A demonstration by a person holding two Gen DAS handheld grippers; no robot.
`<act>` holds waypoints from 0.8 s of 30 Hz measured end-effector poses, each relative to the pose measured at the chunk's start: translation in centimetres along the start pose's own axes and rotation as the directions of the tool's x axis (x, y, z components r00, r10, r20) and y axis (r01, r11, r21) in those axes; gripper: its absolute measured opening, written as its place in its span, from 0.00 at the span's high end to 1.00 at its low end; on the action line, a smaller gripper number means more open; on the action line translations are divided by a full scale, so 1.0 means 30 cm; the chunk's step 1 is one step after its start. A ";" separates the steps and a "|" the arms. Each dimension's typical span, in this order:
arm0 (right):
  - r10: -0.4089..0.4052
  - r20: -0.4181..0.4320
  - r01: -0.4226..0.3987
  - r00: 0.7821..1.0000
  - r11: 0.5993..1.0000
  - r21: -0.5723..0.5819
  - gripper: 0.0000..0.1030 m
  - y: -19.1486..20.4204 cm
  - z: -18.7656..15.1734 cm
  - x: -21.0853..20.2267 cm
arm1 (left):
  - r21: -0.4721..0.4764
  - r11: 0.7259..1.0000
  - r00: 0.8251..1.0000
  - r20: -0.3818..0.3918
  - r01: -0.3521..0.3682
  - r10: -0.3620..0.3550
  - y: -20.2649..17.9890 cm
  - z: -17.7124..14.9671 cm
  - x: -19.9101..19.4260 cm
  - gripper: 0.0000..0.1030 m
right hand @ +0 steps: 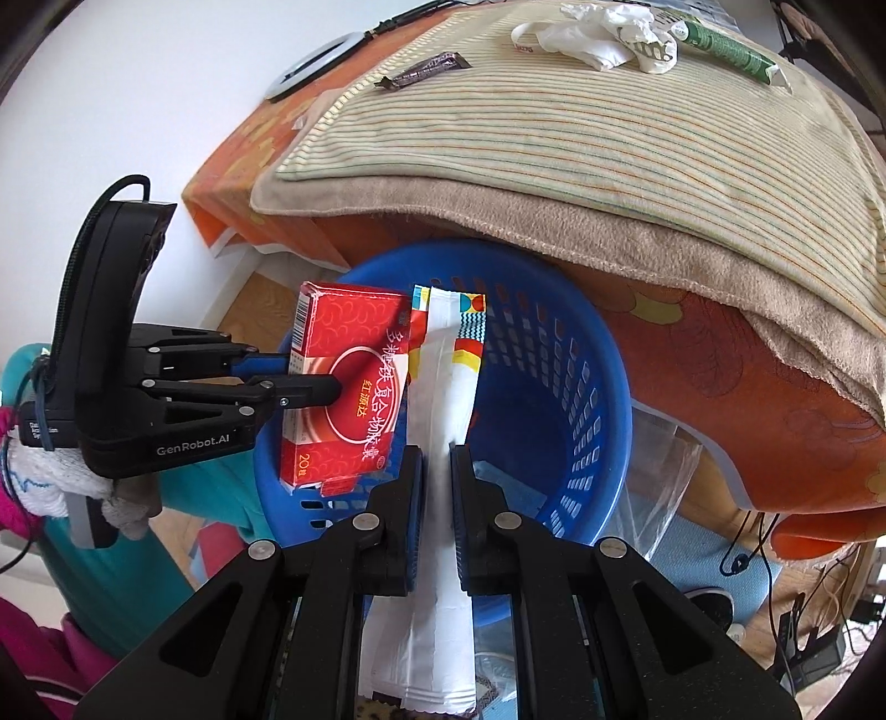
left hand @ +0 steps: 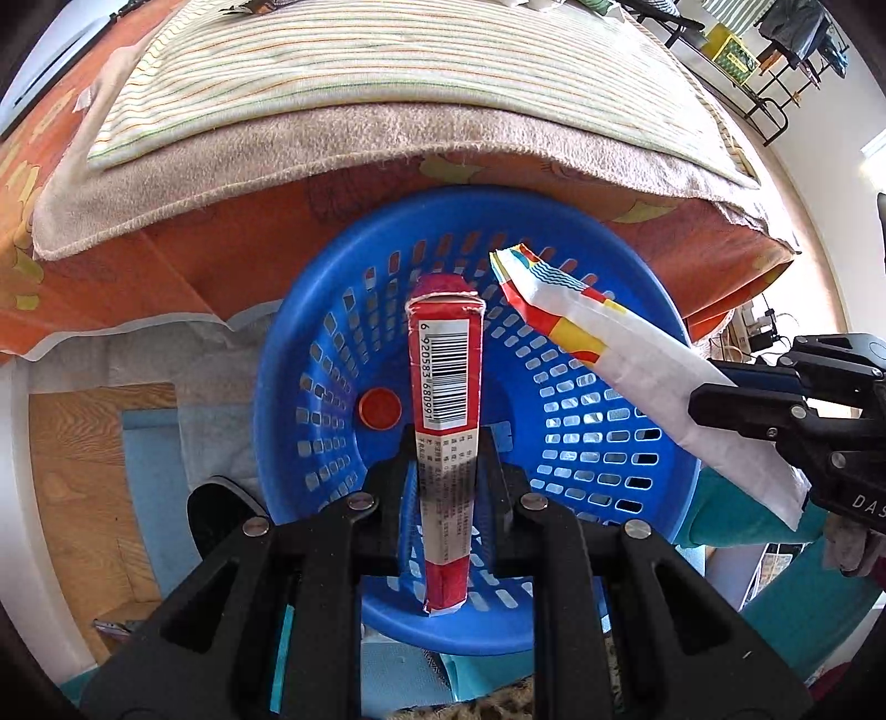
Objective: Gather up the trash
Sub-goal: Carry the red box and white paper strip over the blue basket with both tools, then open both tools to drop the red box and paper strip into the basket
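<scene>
Left gripper [left hand: 446, 443] fingers clamp the box [left hand: 446, 382], right gripper [right hand: 437, 471] pinches the wrapper [right hand: 443, 387], both over the basket [left hand: 310, 332]; tissue [right hand: 603, 33] waits upper right.

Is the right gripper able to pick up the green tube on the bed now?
Probably not: the right gripper is shut on a white wrapper over the blue basket; the green tube lies far off.

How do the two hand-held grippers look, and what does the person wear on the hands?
Both grippers are matt black with silver rivets and blue finger pads. The left gripper bears white lettering "GenRobot.AI", a tall black housing and a black cable. The right gripper shows the letters "DAS". A white knitted glove with a pink sleeve sits behind the left one.
</scene>
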State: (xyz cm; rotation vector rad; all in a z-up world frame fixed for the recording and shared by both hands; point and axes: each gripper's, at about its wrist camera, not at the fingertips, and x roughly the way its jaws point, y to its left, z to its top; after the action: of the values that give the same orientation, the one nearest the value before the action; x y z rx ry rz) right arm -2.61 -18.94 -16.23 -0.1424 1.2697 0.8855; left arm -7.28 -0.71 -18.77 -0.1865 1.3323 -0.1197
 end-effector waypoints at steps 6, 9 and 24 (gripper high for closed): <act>-0.002 -0.010 0.002 1.000 1.000 0.008 0.89 0.006 0.003 0.018 | 0.010 1.000 1.000 -0.005 -0.018 0.018 -0.012 0.004 0.004 0.84; -0.010 -0.011 0.011 1.000 1.000 0.006 0.88 0.009 0.005 0.022 | 0.017 1.000 1.000 -0.012 -0.026 0.027 -0.016 0.004 0.010 0.80; -0.041 0.008 0.040 0.999 0.999 0.032 0.66 -0.009 0.010 0.013 | 0.017 0.999 0.999 -0.005 -0.041 0.041 -0.010 0.009 -0.003 0.79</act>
State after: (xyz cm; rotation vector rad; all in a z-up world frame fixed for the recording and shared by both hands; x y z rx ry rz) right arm -2.19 -18.74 -16.57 -0.1383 1.2682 0.8297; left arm -7.03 -0.97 -18.55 -0.1444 1.3389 -0.0968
